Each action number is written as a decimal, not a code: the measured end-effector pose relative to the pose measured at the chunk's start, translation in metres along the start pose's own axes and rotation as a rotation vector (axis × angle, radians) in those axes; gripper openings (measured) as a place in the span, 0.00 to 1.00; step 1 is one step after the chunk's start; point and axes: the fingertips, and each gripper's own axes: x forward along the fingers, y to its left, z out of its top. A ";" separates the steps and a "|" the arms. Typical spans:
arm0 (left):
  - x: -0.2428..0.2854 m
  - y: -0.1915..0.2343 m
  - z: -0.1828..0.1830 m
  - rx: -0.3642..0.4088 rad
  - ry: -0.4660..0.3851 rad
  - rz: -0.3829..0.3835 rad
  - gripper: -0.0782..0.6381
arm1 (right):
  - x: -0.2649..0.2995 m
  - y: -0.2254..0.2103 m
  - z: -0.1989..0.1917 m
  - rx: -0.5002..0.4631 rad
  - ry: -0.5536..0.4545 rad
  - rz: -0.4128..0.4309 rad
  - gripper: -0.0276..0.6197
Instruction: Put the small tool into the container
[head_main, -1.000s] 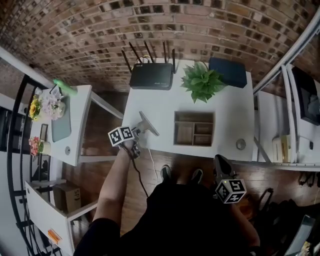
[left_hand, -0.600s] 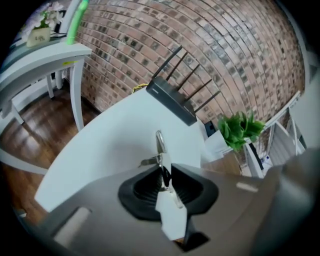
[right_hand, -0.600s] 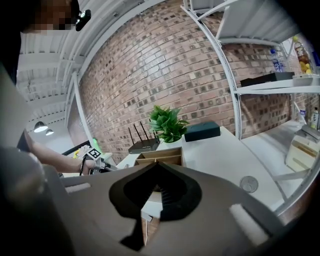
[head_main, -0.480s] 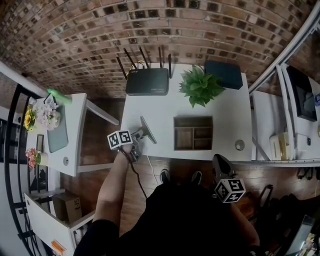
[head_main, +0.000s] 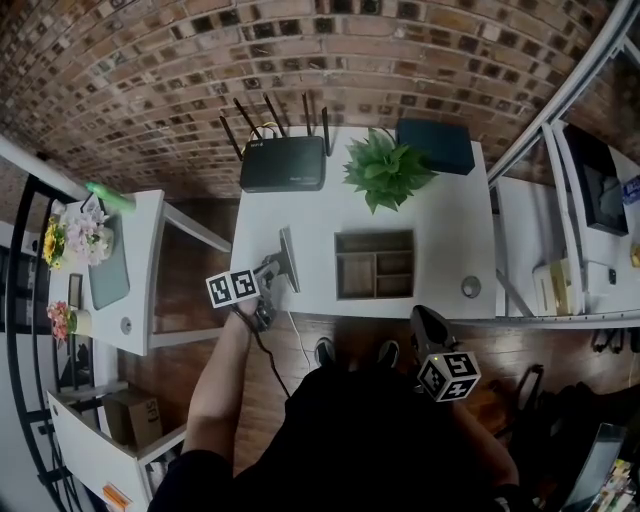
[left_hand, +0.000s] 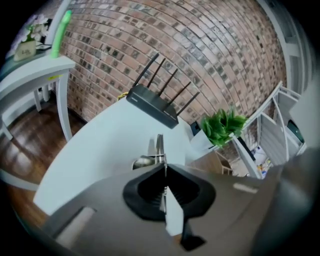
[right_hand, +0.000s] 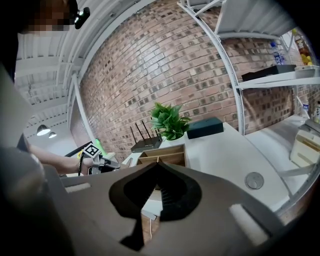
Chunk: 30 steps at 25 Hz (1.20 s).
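Note:
The small tool (head_main: 288, 259) is a flat grey metal blade on a short handle, held over the white table's (head_main: 450, 230) front left part. My left gripper (head_main: 269, 269) is shut on its handle; the jaws have just been closing around it. In the left gripper view the tool (left_hand: 159, 146) sticks out edge-on past the closed left gripper (left_hand: 163, 169). The container (head_main: 375, 264) is a wooden box with several compartments, to the right of the tool. My right gripper (head_main: 426, 324) hangs shut and empty off the table's front edge, pointing toward the container (right_hand: 165, 154).
A black router (head_main: 283, 163), a green plant (head_main: 385, 170) and a dark blue box (head_main: 434, 145) stand along the table's back. A round silver disc (head_main: 471, 287) lies near the front right. A side table (head_main: 135, 255) stands left, white shelving (head_main: 560, 200) right.
The left gripper's jaws closed on the tool and raised it a little; the blade now stands more on edge. The right gripper stayed where it was.

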 end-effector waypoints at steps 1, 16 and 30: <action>-0.003 -0.004 0.001 0.016 -0.011 -0.005 0.12 | 0.000 0.000 0.000 -0.001 0.001 0.005 0.06; -0.071 -0.139 0.027 0.330 -0.288 -0.178 0.12 | -0.012 -0.002 -0.007 -0.001 0.005 0.027 0.06; -0.057 -0.251 -0.006 0.516 -0.273 -0.370 0.12 | -0.033 -0.015 -0.013 0.018 -0.006 -0.027 0.06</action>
